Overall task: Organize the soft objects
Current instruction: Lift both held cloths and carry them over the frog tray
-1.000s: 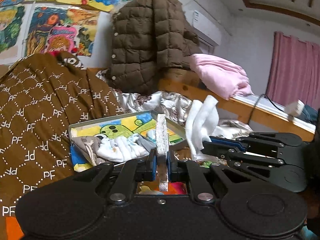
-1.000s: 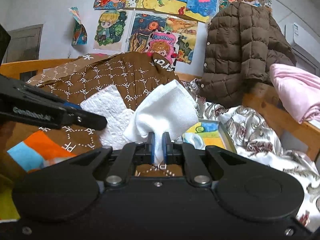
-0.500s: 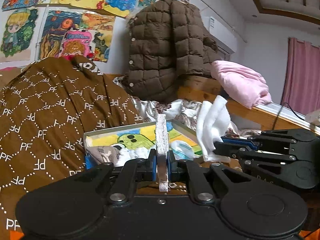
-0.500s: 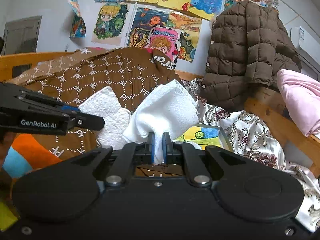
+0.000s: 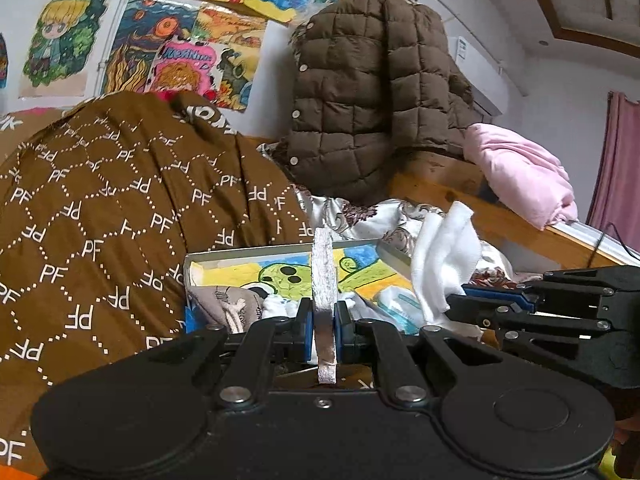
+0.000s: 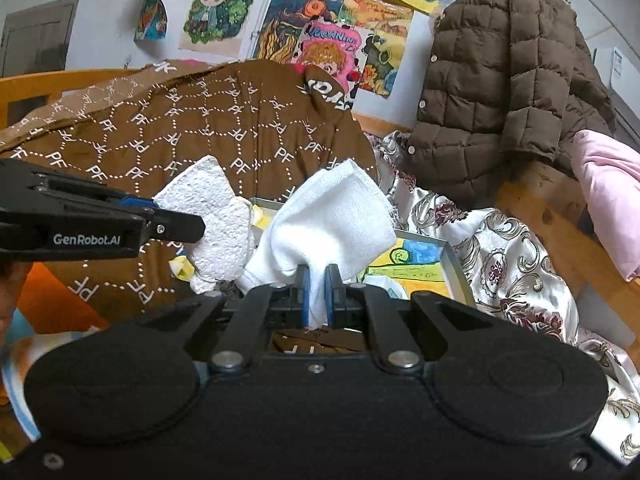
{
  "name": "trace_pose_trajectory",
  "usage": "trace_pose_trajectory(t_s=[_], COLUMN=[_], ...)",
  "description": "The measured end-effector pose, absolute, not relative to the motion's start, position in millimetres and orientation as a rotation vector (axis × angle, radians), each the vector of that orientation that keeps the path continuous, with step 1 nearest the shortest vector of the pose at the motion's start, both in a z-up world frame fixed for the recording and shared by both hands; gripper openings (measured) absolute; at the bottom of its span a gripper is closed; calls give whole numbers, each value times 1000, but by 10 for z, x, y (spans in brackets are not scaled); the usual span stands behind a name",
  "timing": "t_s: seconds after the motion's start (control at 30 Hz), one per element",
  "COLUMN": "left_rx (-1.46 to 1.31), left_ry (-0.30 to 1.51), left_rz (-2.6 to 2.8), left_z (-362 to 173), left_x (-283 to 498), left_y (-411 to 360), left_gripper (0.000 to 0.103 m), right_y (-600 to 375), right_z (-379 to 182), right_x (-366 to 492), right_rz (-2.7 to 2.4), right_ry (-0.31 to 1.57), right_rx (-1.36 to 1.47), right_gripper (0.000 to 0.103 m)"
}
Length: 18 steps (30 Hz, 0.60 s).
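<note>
My left gripper (image 5: pixel 322 322) is shut on a flat white sponge-like pad (image 5: pixel 324 280), seen edge-on here and broadside in the right wrist view (image 6: pixel 212 220). My right gripper (image 6: pixel 316 292) is shut on a folded white cloth (image 6: pixel 336 224), which also shows in the left wrist view (image 5: pixel 444 264). Both are held just in front of a shallow metal-rimmed tray (image 5: pixel 248 254) with a colourful cartoon lining. The tray holds small soft items: a grey sock (image 5: pixel 224 308) and white patterned pieces (image 5: pixel 276 304).
A brown PF-patterned quilt (image 5: pixel 112 208) is heaped to the left. A brown puffer jacket (image 5: pixel 372 100) hangs behind. A pink blanket (image 5: pixel 520 172) lies on the wooden bed rail (image 5: pixel 500 220). Floral satin bedding (image 6: pixel 500 248) lies right of the tray.
Both grippers have moved closer to the tray, keeping hold of the pad and the cloth. The tray looks larger and nearer the middle in both views.
</note>
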<state>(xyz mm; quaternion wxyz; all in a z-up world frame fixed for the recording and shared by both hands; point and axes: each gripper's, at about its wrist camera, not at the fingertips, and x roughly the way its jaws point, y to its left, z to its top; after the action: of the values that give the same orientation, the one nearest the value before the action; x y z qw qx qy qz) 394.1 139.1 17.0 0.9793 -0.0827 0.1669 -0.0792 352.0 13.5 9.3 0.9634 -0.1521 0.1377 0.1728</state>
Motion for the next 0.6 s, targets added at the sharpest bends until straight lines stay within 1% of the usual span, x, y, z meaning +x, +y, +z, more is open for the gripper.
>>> trace_pose_trajectory(t_s=[0.4, 0.6], left_rx=[-202, -237], left_ry=[353, 347], left_rz=[-142, -147], left_z=[143, 132], left_x=[4395, 4638], left_y=[1361, 1244], left_gripper=[11, 11], right_y=[105, -100], right_z=[100, 121], right_x=[3917, 4235], right_rz=[339, 285], right_ry=[354, 410], right_rx=[-287, -261], right_gripper=[3, 3])
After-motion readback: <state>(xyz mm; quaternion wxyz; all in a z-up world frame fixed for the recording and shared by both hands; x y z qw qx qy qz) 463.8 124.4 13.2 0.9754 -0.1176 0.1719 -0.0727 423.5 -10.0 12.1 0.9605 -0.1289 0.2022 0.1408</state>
